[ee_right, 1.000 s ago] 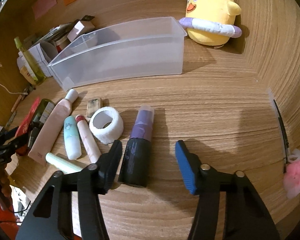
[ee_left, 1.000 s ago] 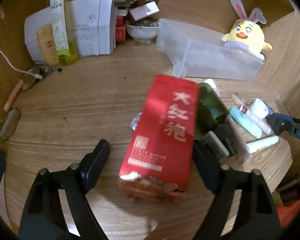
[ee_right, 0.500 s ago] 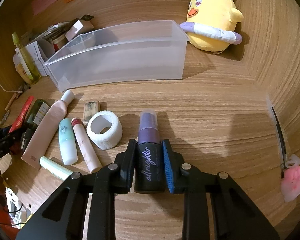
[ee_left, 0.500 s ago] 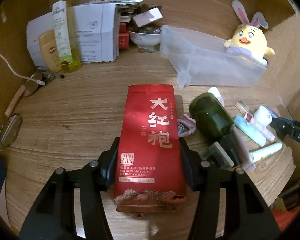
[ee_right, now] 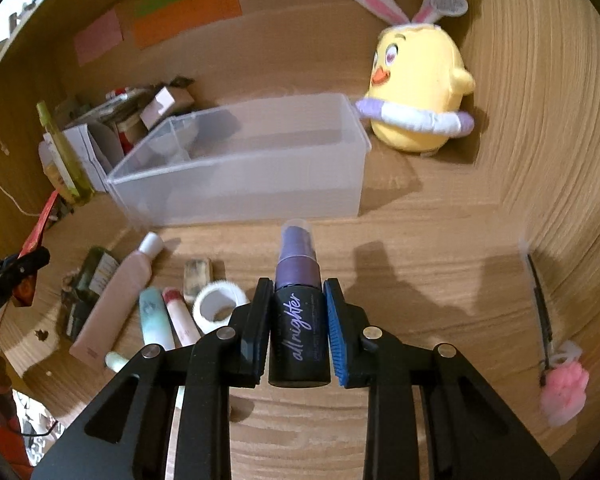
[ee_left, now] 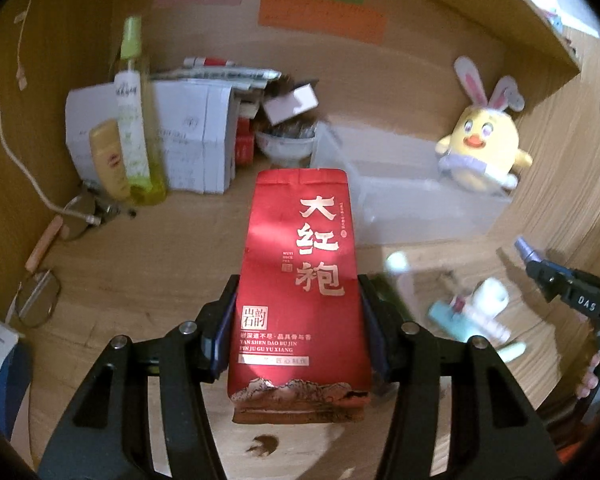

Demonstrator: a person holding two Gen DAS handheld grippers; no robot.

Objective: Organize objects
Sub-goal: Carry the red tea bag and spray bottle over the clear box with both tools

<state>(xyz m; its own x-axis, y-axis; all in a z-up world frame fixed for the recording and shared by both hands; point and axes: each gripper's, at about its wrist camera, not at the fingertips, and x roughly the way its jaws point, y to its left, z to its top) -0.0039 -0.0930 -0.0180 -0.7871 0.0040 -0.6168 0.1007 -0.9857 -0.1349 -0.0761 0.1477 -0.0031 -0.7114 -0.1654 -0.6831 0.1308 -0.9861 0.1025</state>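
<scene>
two grips at once: left gripper (ee_left: 298, 330) clamped on the sides of a red tea pouch (ee_left: 300, 280), right gripper (ee_right: 296, 330) clamped on a dark spray bottle (ee_right: 299, 322) with a purple cap, pads pressed against both. pouch held upright and clear of the wooden desk (ee_left: 160, 256), bottle likewise lifted, cap pointing away from the camera.

straight ahead of both, an open translucent bin (ee_right: 240, 176), empty as far as can be seen, one short divider near its left end. just right of the bin, touching its corner, a yellow chick plush (ee_right: 418, 92) with rabbit ears. behind the bin's left end, a bowl (ee_left: 286, 146), small boxes and folded white papers (ee_left: 196, 136); a tall green spray bottle (ee_left: 134, 120) and a yellow tube (ee_left: 108, 160) in front of the papers.

between the bottle and the bin, bare desk only. left of the right gripper, a loose row on the desk: white tape roll (ee_right: 218, 306), pink stick (ee_right: 180, 314), mint tube (ee_right: 154, 318), long beige tube (ee_right: 116, 300), dark green bottle (ee_right: 90, 280) (partly blurred). far right, a thin black hair clip (ee_right: 540, 300) and a pink charm (ee_right: 564, 392). glasses (ee_left: 38, 300) at the desk's left edge.
</scene>
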